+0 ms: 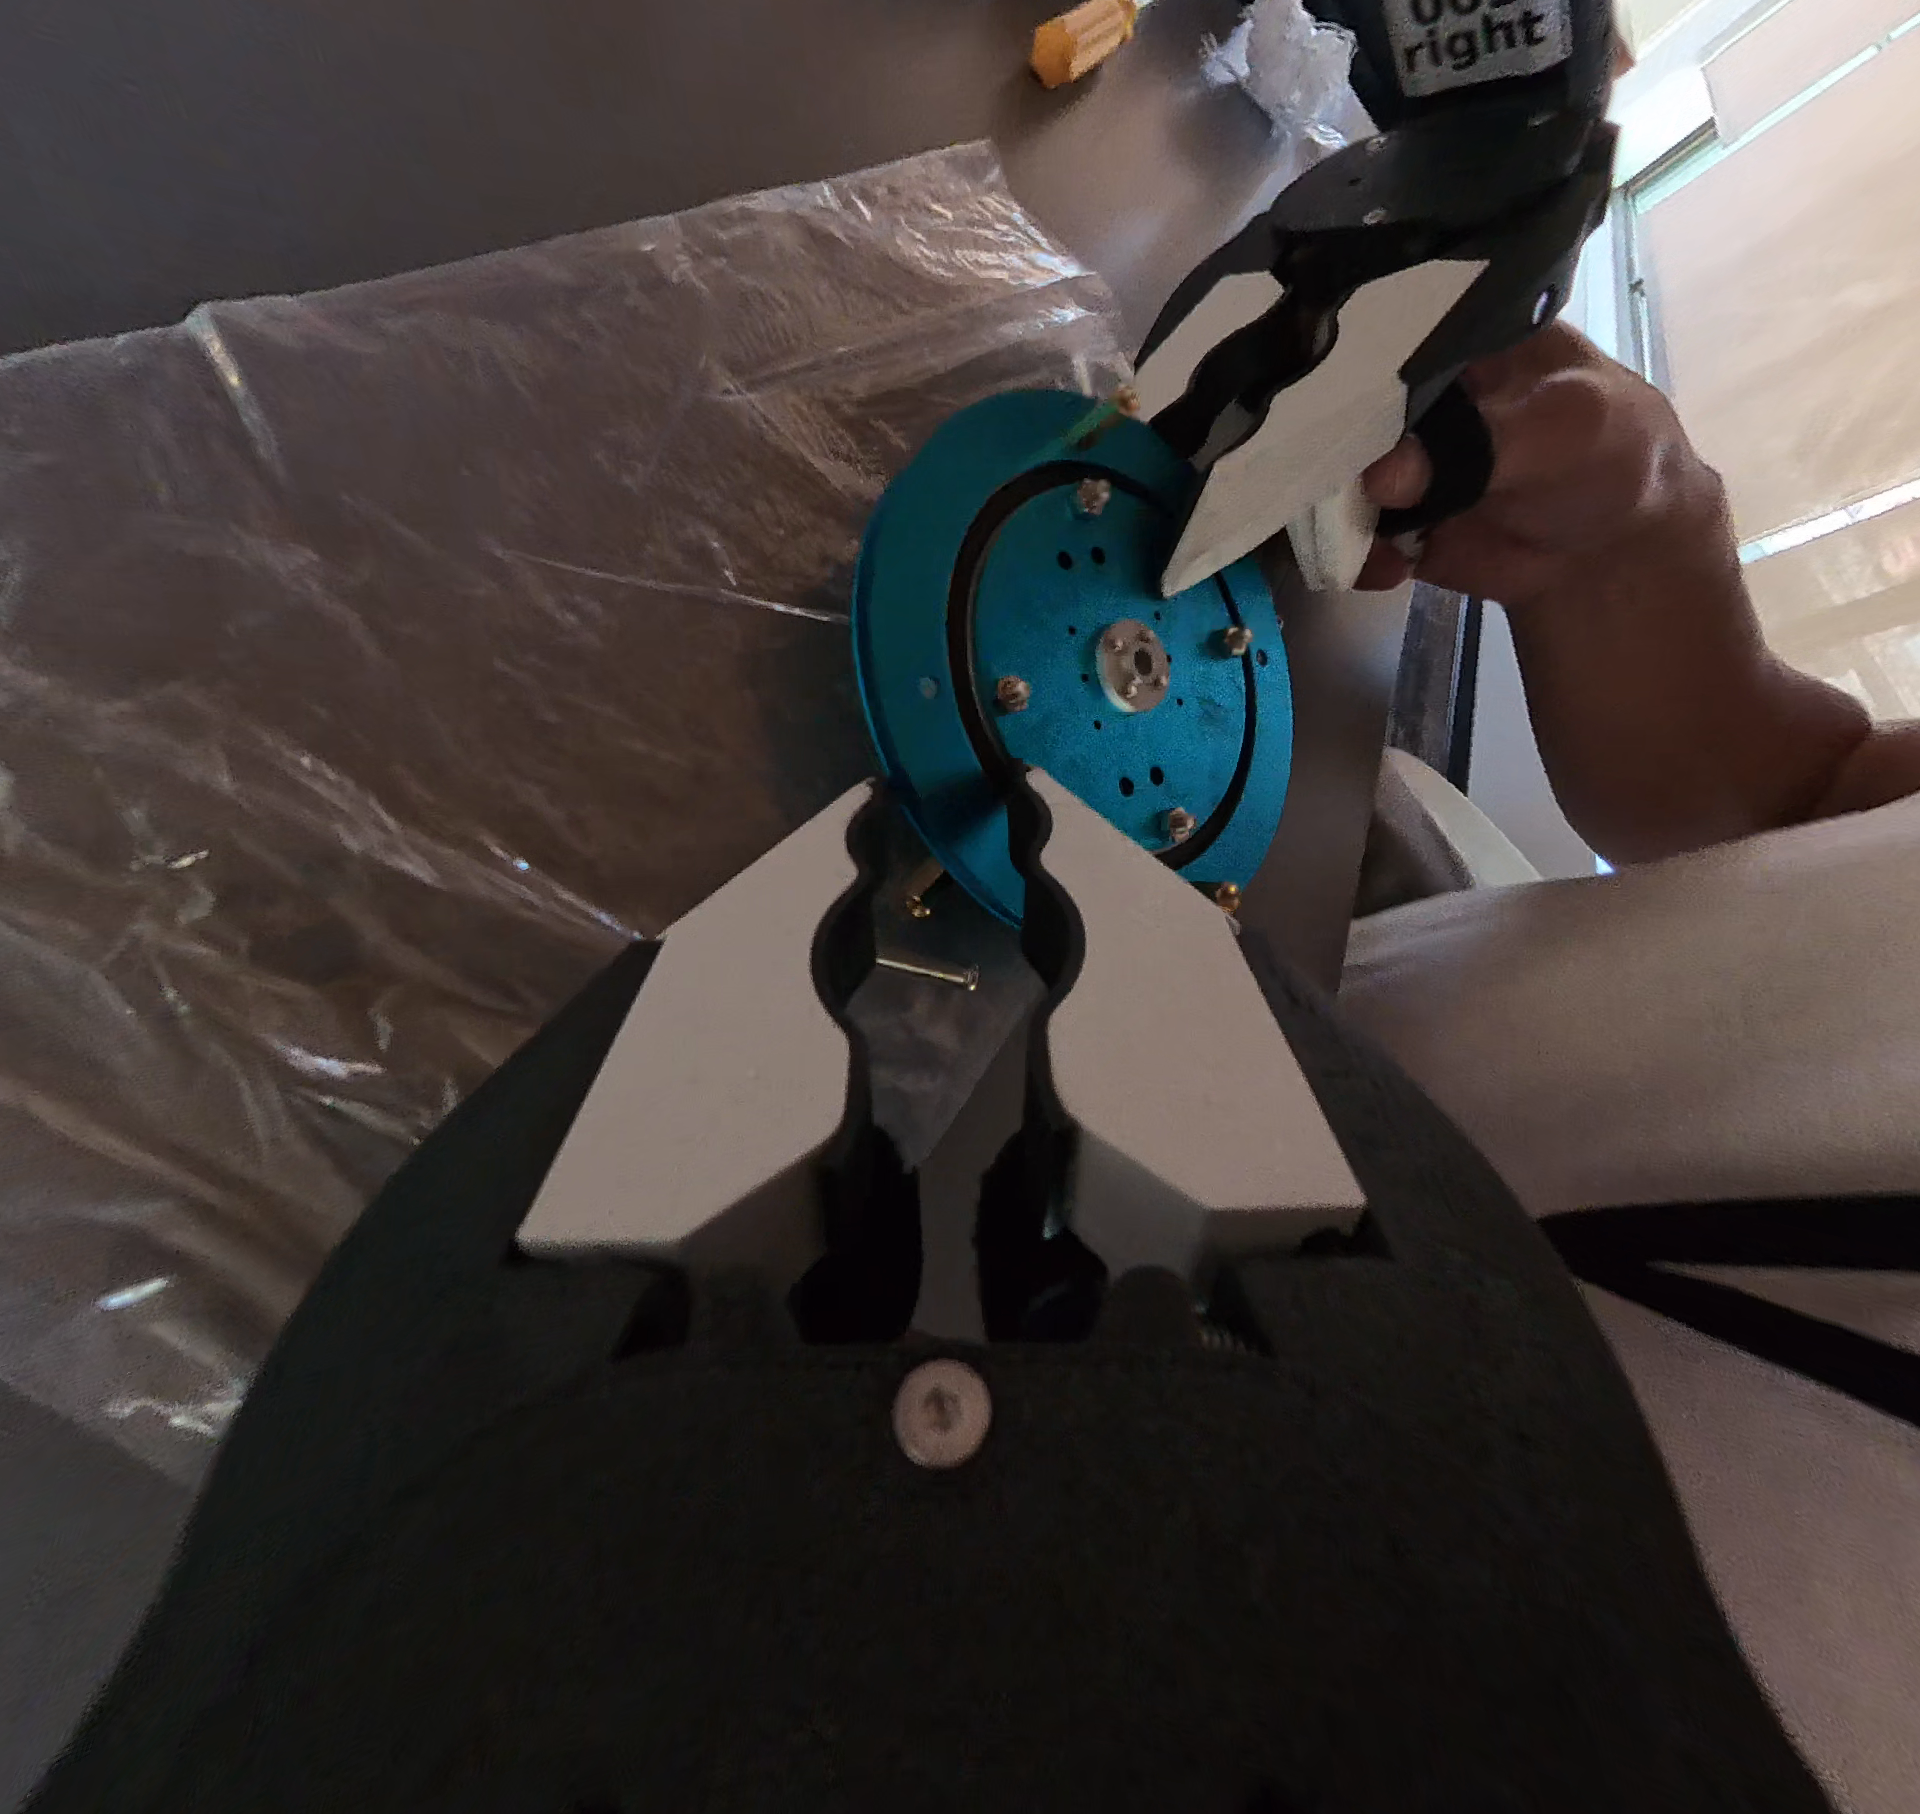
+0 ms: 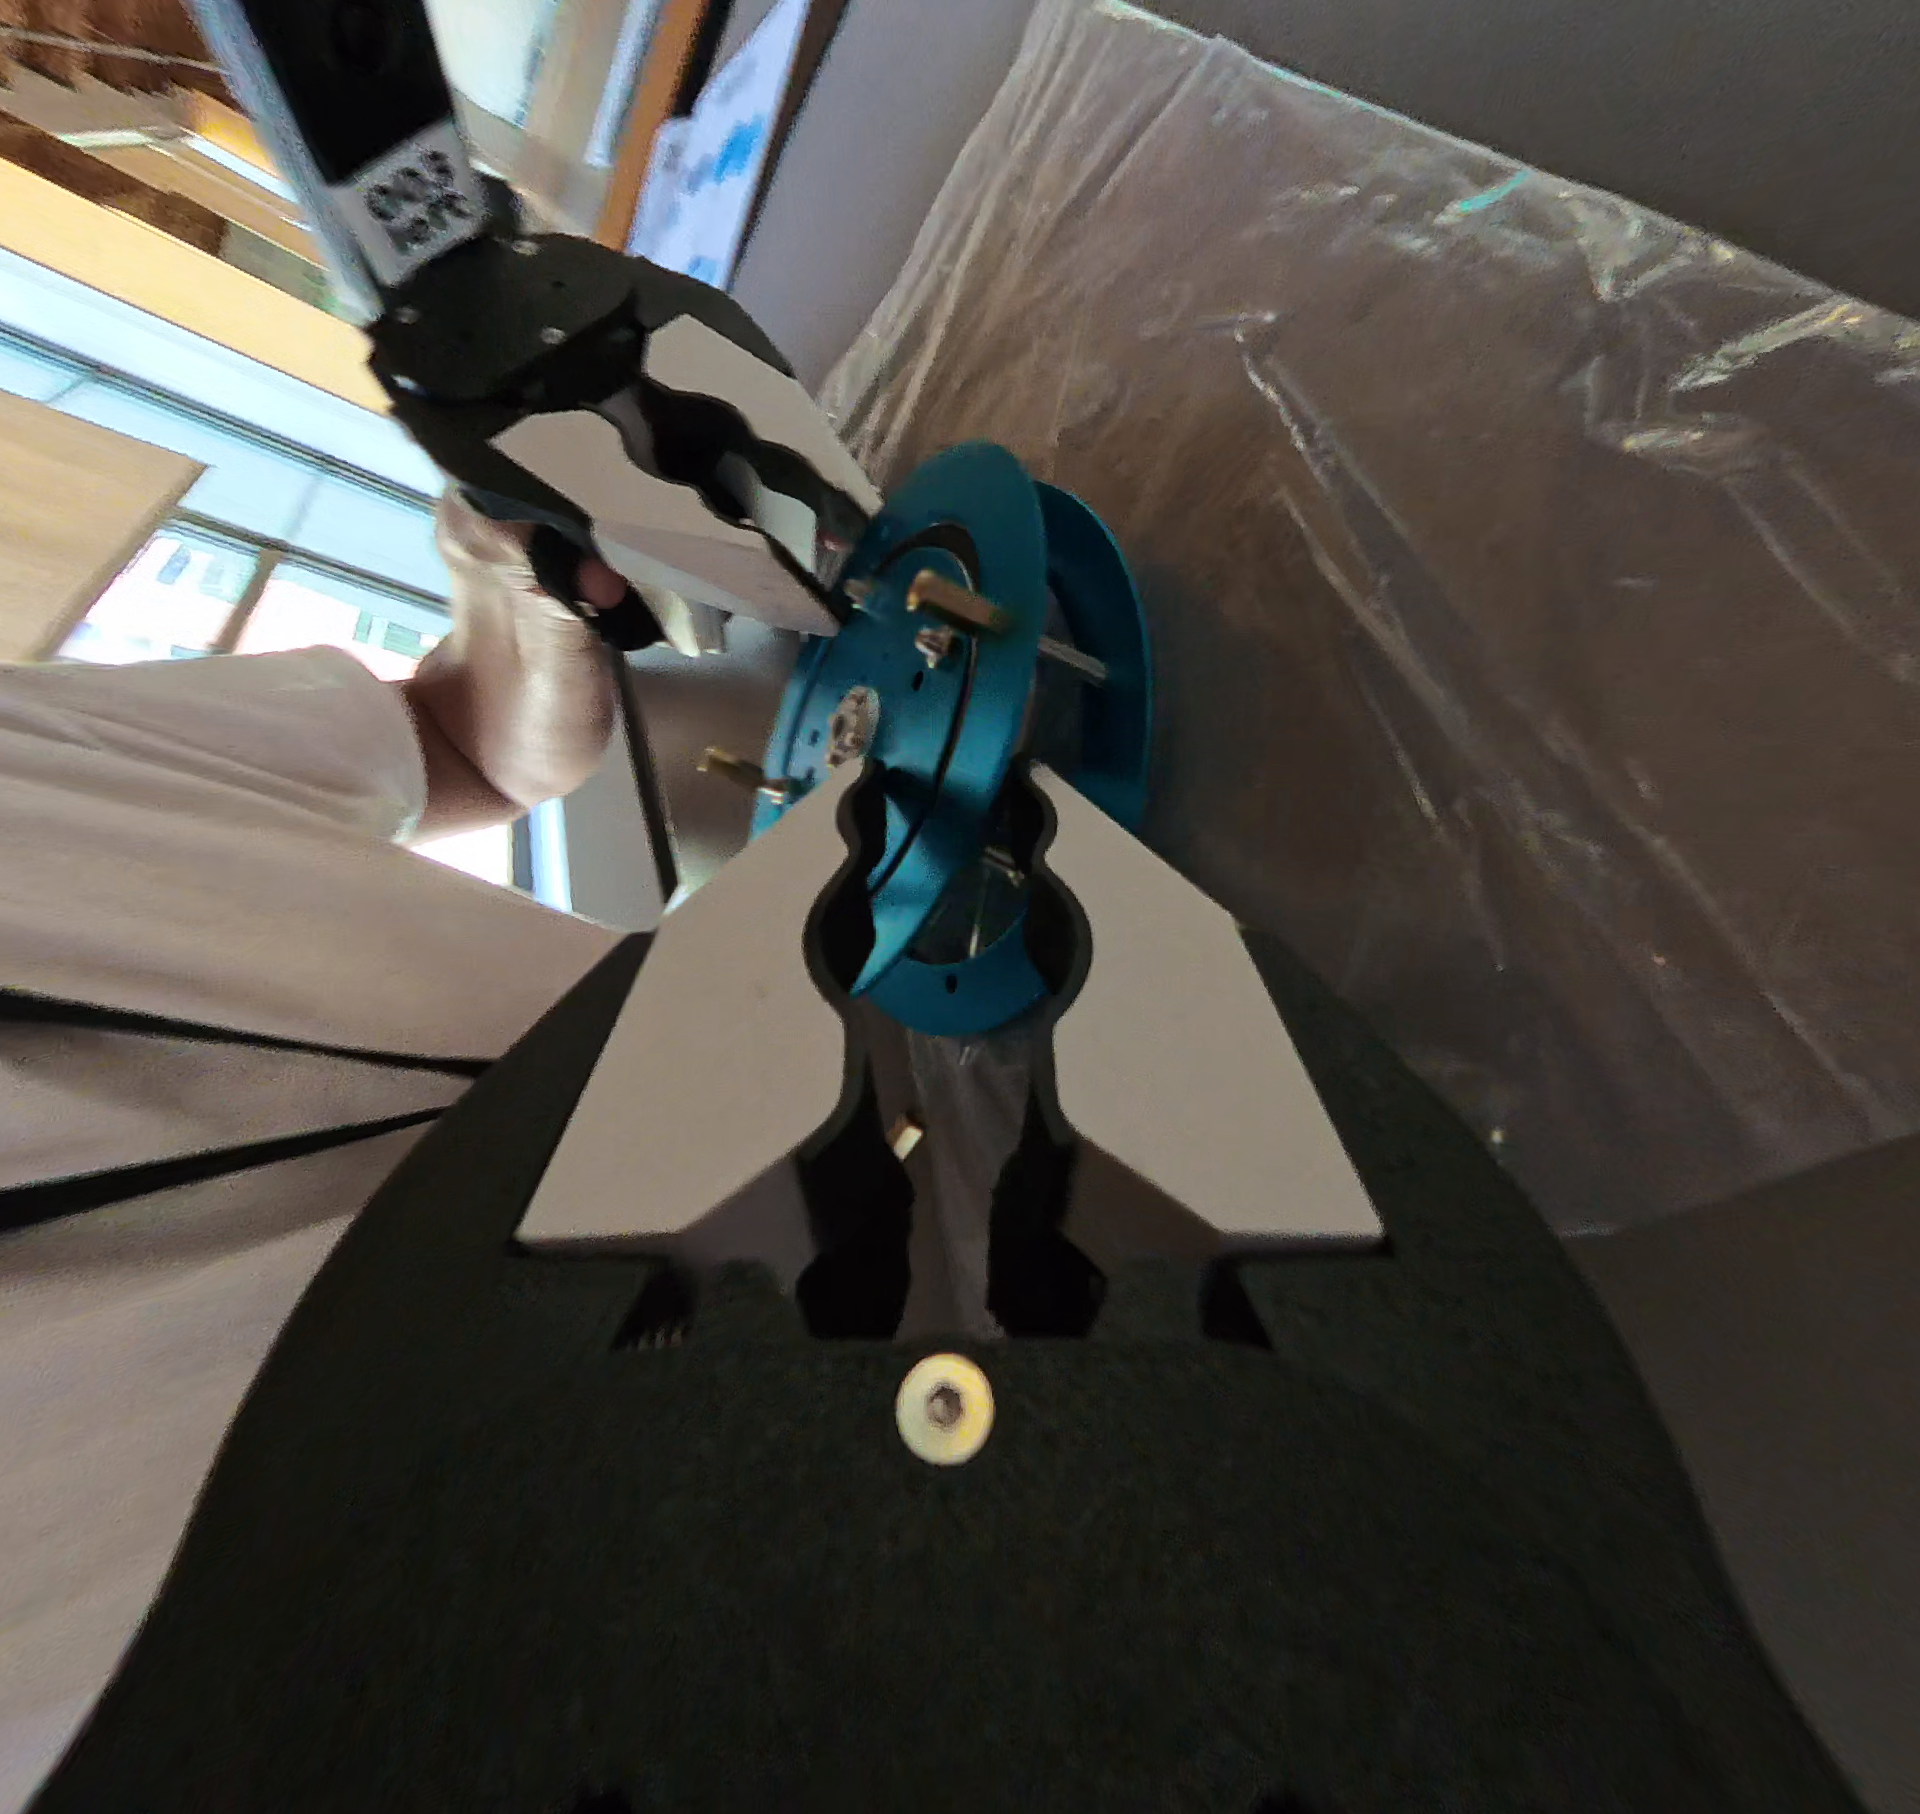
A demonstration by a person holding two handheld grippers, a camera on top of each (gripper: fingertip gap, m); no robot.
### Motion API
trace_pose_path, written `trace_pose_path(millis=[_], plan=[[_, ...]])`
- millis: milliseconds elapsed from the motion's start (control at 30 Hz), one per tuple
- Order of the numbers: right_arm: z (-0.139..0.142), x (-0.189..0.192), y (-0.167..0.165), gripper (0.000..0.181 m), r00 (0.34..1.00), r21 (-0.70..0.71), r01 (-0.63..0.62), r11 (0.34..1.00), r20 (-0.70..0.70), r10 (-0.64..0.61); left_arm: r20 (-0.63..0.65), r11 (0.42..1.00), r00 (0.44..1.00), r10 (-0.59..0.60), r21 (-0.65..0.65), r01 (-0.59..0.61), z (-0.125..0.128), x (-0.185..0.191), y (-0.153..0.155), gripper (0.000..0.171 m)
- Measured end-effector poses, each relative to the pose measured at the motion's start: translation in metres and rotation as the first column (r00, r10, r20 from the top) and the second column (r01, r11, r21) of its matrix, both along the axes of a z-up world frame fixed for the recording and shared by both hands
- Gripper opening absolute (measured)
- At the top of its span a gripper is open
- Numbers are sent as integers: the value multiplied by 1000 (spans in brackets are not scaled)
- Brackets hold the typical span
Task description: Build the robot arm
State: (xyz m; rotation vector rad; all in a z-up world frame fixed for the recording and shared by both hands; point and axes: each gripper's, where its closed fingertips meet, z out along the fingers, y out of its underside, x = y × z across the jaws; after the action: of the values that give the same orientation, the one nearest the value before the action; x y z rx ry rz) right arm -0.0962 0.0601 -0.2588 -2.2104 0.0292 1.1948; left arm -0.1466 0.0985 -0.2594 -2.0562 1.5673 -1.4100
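A blue metal assembly (image 1: 1091,694) of two discs joined by brass standoffs, with a black ring and a silver centre hub, is held in the air between both grippers. My left gripper (image 1: 951,788) is shut on its lower rim. My right gripper (image 1: 1184,476) is shut on its upper rim, one finger across the disc face. In the right wrist view the assembly (image 2: 935,684) is seen edge-on, with my right gripper (image 2: 951,777) clamped on the nearer disc's rim and my left gripper (image 2: 847,569) clamped on the far side.
A large plastic-wrapped box (image 1: 468,621) lies behind and below the assembly on a grey table (image 1: 416,50). A loose screw (image 1: 925,975) lies below it. A yellow screwdriver handle (image 1: 1081,34) and crumpled plastic (image 1: 1288,50) are farther back. A person's hand (image 1: 1558,517) and white clothing (image 1: 1558,1037) are at right. My right fingertips sit around 7 centimetres from my left ones.
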Motion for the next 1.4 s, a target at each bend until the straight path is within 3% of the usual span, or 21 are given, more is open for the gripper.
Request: trace_pose_path(millis=[67, 200, 400, 500, 567, 633, 767, 867, 967, 1067, 1167, 1267, 1400], plan=[[5, -1, -2, 17, 998, 14, -10, 1000, -61, 11, 10, 1000, 1000, -22, 1, 22, 1, 1, 1, 24], [10, -4, -2, 17, 998, 69, -48, 997, -44, 51, 33, 997, 997, -69, 41, 68, 6, 9, 12, 40], [18, -9, -1, 15, 991, 133, -127, 983, -22, 131, 74, 948, 952, -298, -95, 304, 17, 24, -5, 51], [24, -13, -1, 14, 985, 185, -172, 968, 11, 172, 67, 910, 927, -369, -177, 375, 18, 31, -13, 47], [25, -14, 1, 14, 983, 197, -184, 963, 37, 180, 94, 860, 893, -440, -243, 449, 23, 26, -24, 24], [25, -12, 3, 15, 983, 209, -184, 960, 44, 179, 112, 846, 883, -455, -255, 468, 22, 24, -26, 22], [26, -6, 7, 18, 988, 206, -151, 967, -9, 156, 137, 825, 893, -429, -343, 450, 26, 24, -22, 16], [43, 13, 6, 33, 993, 246, -71, 967, -71, 91, 152, 844, 897, -414, -305, 441, 28, 20, -20, 16], [30, 36, 11, 58, 999, 228, 21, 974, 26, -28, 168, 859, 904, -393, -283, 427, 31, 17, -18, 16], [29, 0, 3, 64, 991, 170, -93, 981, -75, 107, 196, 860, 918, -345, -326, 393, 37, 17, -17, 15], [31, -17, 5, 63, 984, 173, -128, 977, -100, 147, 257, 828, 937, -236, -451, 333, 56, 21, -9, 16], [43, -9, 13, 65, 979, 193, -23, 981, -192, 61, 296, 819, 951, -88, -523, 238, 70, 24, 9, 15], [76, 3, 26, 64, 945, 283, 134, 950, -326, -36, 263, 782, 963, 59, -611, 119, 68, 26, 27, 15]])
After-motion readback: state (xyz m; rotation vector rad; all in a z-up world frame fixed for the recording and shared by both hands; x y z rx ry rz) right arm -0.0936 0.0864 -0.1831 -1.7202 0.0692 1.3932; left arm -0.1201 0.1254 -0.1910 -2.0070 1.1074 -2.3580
